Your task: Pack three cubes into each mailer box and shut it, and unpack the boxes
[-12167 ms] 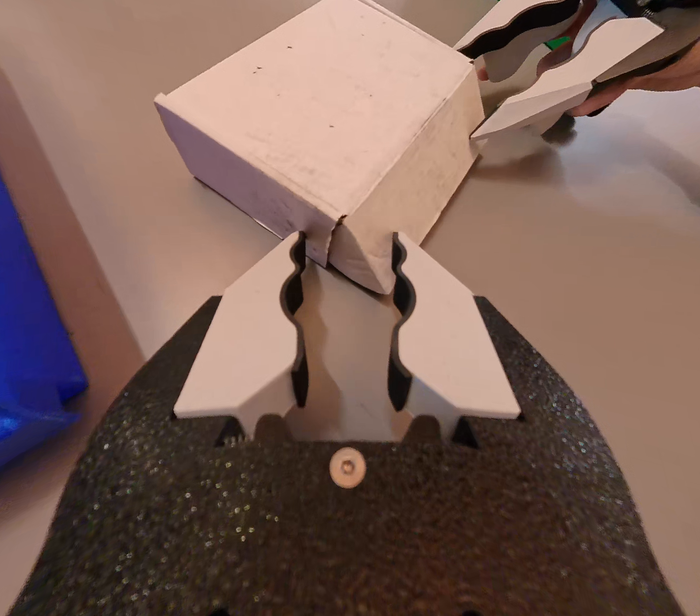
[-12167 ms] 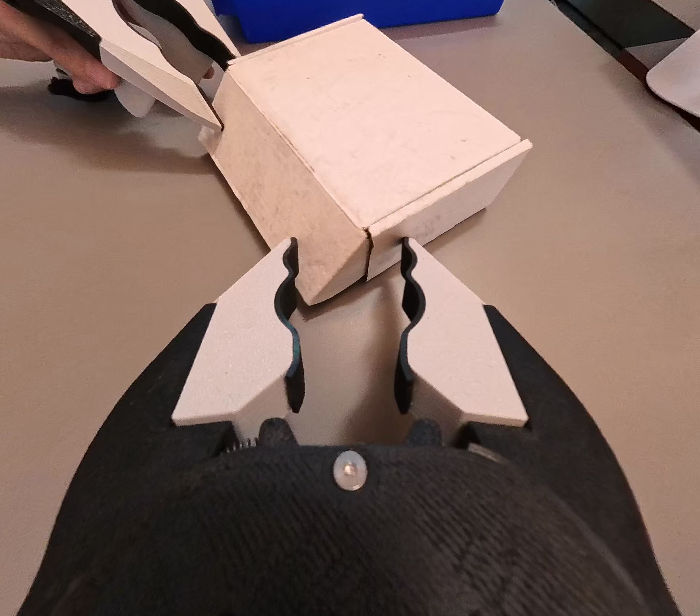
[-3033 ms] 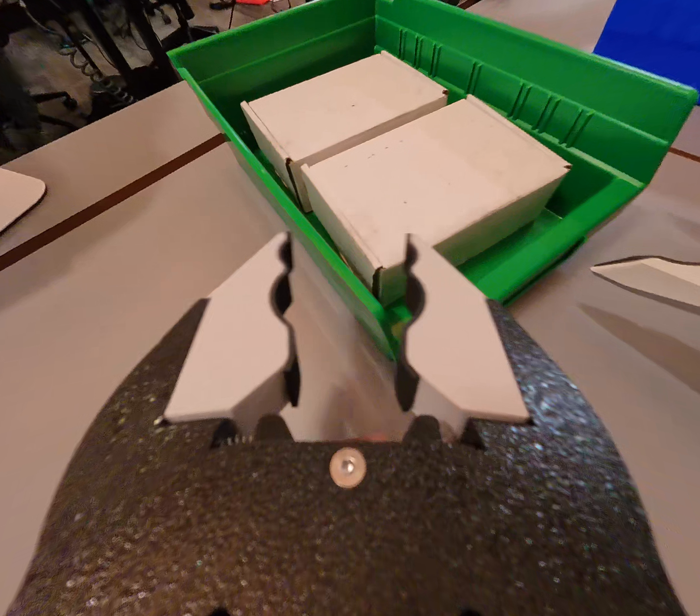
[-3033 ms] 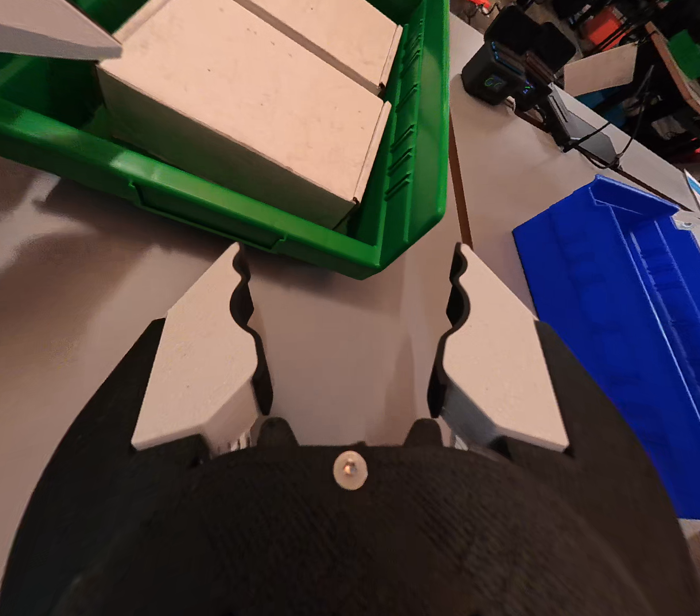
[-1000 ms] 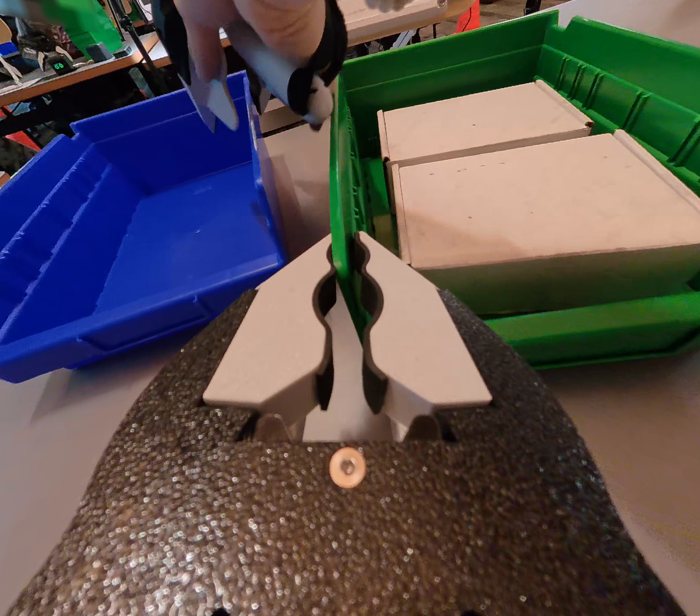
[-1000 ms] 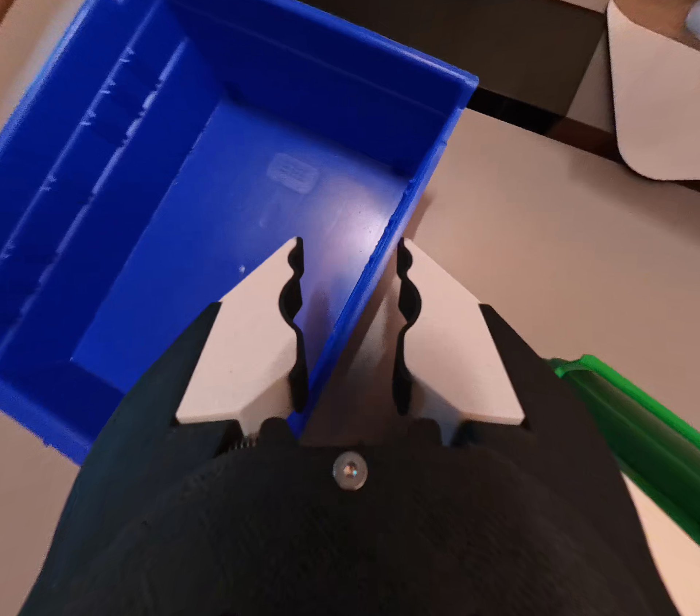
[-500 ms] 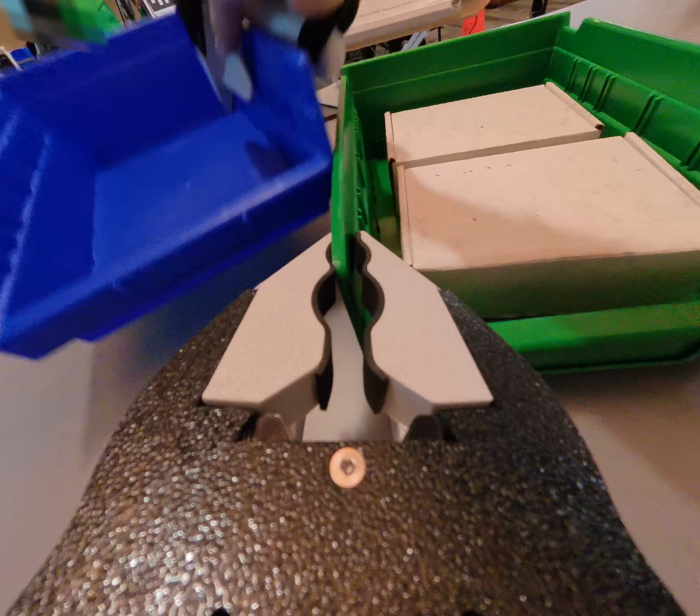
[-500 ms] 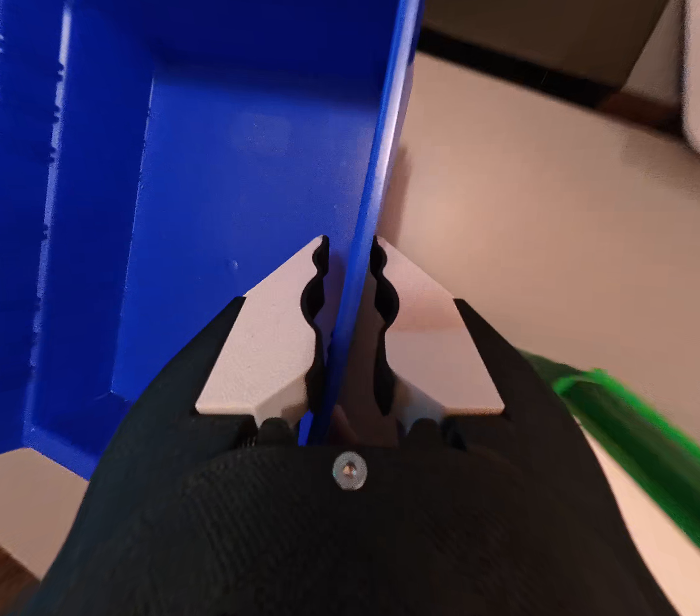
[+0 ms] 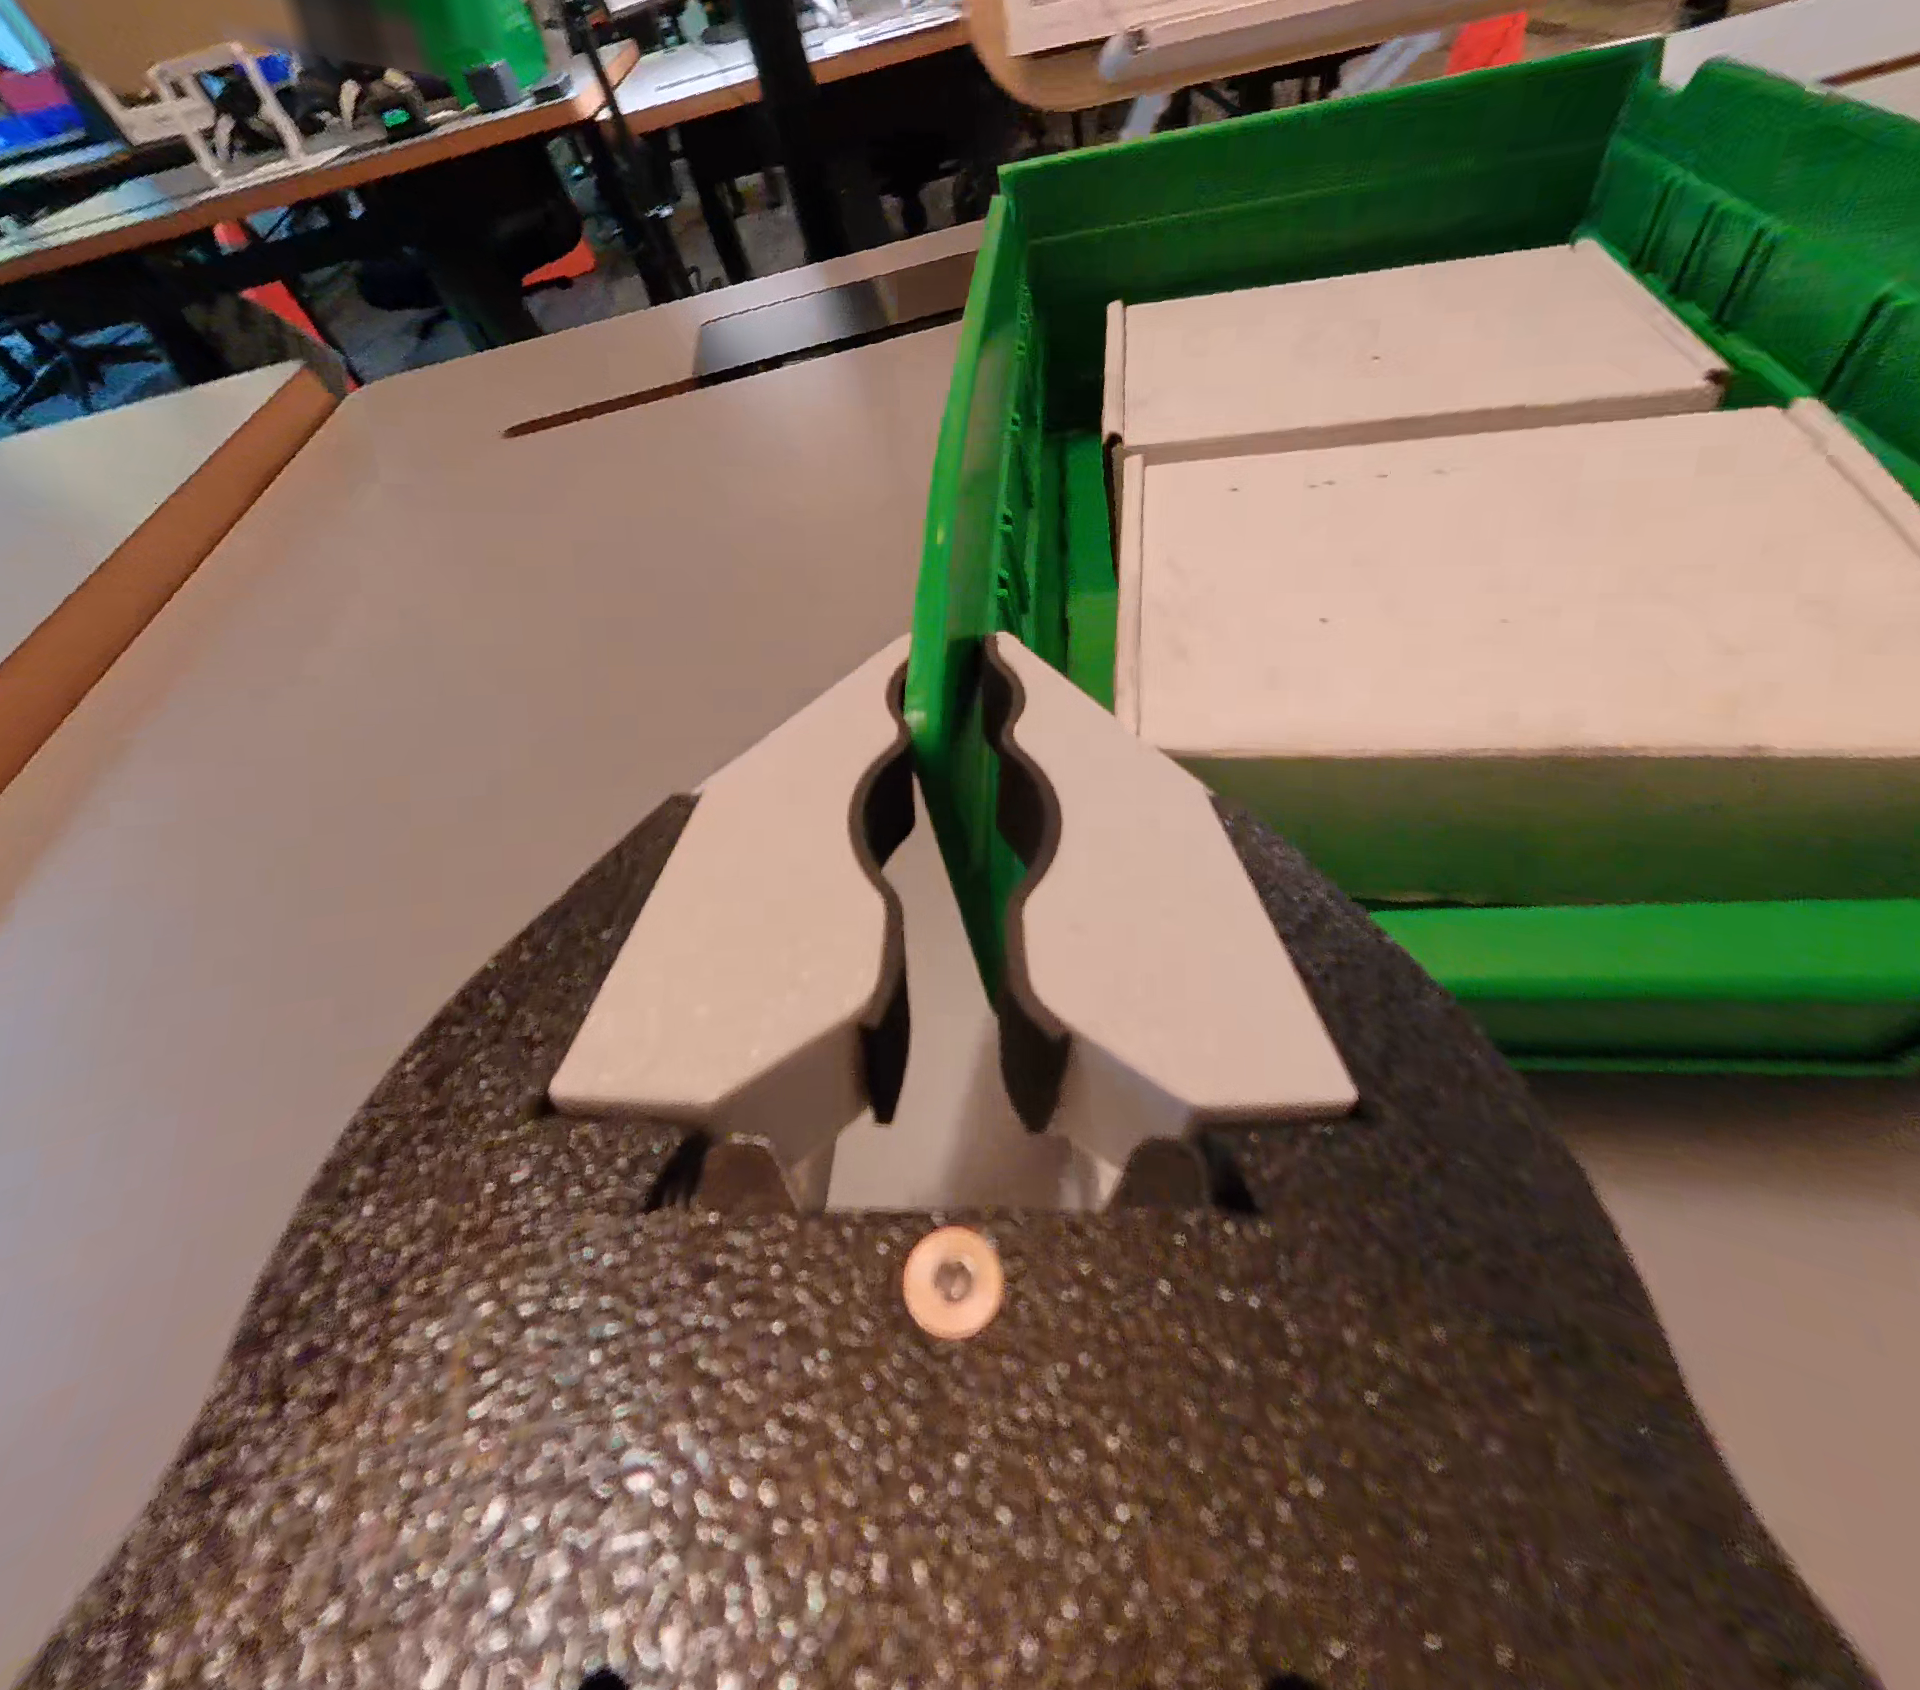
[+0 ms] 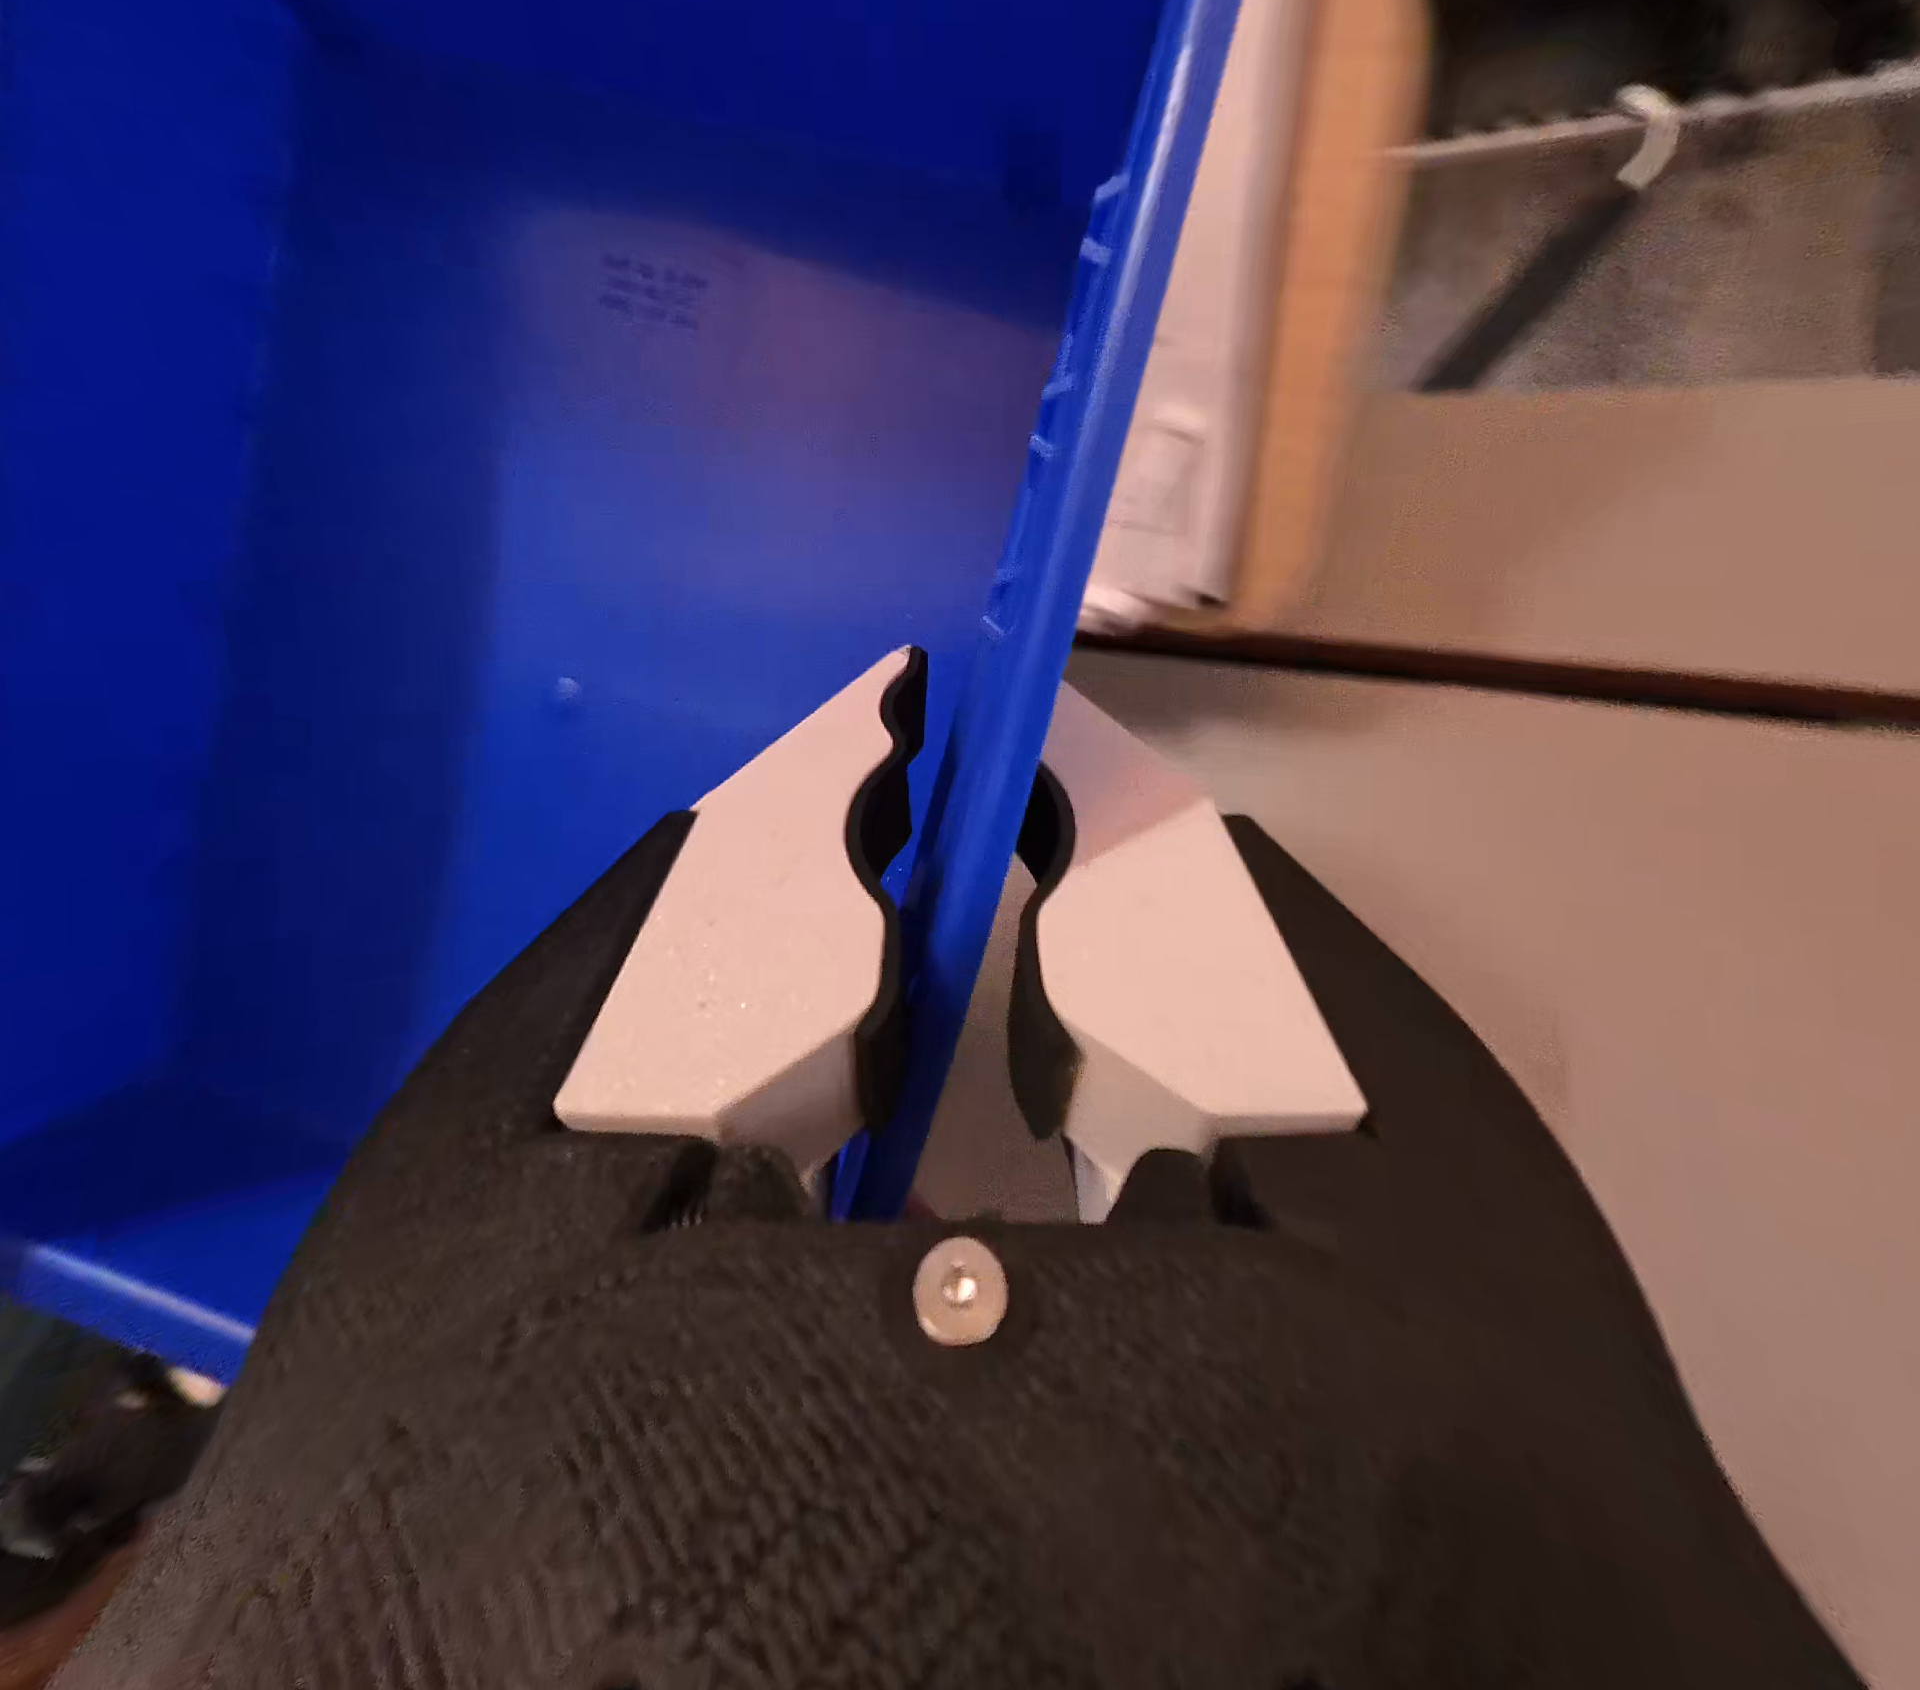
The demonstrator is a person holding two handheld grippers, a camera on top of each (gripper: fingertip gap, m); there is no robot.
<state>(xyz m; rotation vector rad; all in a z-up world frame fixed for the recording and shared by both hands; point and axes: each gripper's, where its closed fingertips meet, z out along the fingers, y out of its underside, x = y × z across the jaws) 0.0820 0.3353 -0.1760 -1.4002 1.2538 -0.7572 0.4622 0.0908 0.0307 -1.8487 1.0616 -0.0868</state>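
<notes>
Left gripper [image 9: 943, 674] clenched on the near-left wall of the green bin [image 9: 1299, 186]; one finger outside, one inside. Bin sits on the grey table [image 9: 468, 601], unmoved from half a second ago.

Two closed mailer boxes [image 9: 1455, 580] lie flat in the green bin, side by side and touching, one nearer, one farther. Lids down. No cubes visible in either view; whether they are inside the boxes cannot be told.

Right gripper [image 10: 971, 684] clenched on the side wall of the blue bin [image 10: 520, 290], wall pinched between the fingers. Bin interior shows empty.

Change: a second ago the blue bin rested on the table just left of the green one, jaws still apart around its wall. Half a second ago it was gripped and tilting up. Now it is gone from the left wrist view altogether; bare table where it stood. In the right view the background is blurred, so the bin looks to be in motion, carried.

Judgement: packing phase reads as finished, boxes stowed; bins are being rearranged, likely ahead of unpacking.
</notes>
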